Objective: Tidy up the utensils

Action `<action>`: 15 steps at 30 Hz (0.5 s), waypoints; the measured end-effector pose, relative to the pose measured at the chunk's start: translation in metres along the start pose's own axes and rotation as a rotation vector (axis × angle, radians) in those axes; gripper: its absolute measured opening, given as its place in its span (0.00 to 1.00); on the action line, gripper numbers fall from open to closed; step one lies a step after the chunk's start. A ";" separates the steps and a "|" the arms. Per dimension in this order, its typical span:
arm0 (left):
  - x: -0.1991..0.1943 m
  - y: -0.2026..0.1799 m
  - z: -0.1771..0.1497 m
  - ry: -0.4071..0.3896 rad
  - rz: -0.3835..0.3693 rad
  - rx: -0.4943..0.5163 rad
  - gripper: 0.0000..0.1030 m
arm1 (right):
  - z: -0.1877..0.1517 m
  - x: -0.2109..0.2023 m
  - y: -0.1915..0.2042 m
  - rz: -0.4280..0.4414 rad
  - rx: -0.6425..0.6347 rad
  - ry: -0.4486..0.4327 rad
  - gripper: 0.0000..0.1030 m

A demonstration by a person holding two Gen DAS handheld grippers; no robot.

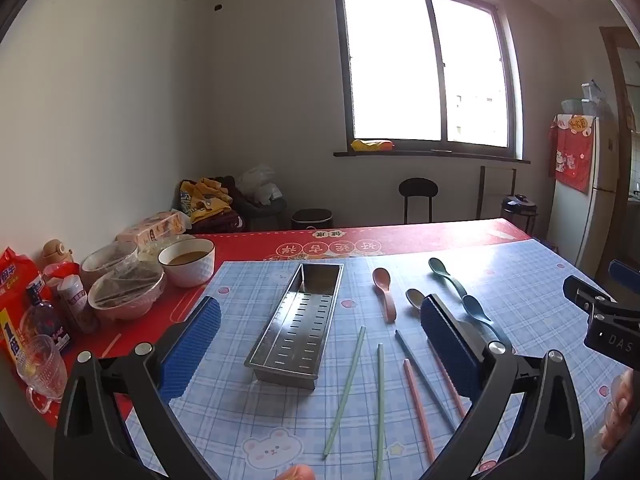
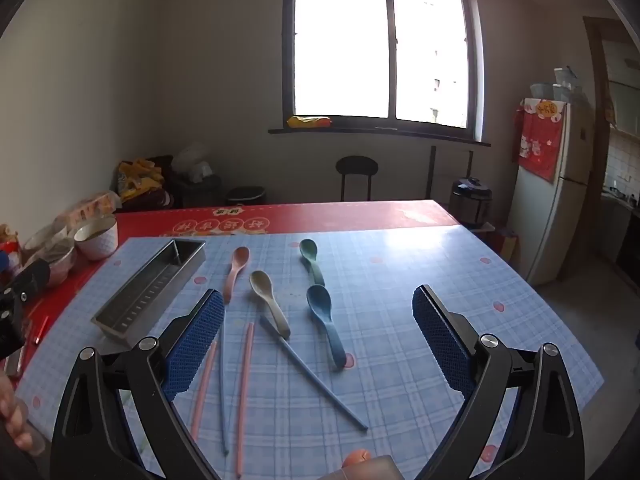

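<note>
Here both claws gape: left claw (image 1: 320, 340), right claw (image 2: 318, 332); tray (image 1: 298, 320) empty.

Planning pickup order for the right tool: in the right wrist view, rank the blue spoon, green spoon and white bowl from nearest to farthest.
1. Blue spoon: centre, just ahead of the open right tool.
2. Green spoon: directly beyond it.
3. White bowl: far left, off the mat.

Home dining room, fridge (image 2: 560, 184) by kitchen doorway, dining table (image 2: 360, 212) with bowls (image 1: 187, 260), stool (image 1: 418, 196), window (image 1: 424, 68)
</note>
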State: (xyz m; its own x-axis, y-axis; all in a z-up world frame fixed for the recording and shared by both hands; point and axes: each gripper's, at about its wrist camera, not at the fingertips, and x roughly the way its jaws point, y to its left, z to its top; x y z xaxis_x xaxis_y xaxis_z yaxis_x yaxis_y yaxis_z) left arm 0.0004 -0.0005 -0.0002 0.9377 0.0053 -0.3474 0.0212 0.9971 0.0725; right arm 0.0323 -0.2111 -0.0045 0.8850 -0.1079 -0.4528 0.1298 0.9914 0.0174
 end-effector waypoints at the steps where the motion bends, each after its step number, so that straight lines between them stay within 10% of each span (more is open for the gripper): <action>1: 0.000 0.000 0.000 -0.001 0.001 -0.001 0.95 | 0.000 0.000 0.000 0.000 -0.001 -0.002 0.89; 15: 0.001 -0.003 0.003 -0.005 -0.006 0.001 0.95 | 0.001 0.001 -0.003 -0.007 0.007 -0.017 0.89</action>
State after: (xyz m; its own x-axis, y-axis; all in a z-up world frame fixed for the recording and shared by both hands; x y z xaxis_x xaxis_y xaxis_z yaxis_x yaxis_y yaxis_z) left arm 0.0023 -0.0033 0.0024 0.9394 -0.0009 -0.3427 0.0270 0.9971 0.0714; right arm 0.0327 -0.2145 -0.0044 0.8917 -0.1158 -0.4375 0.1389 0.9901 0.0210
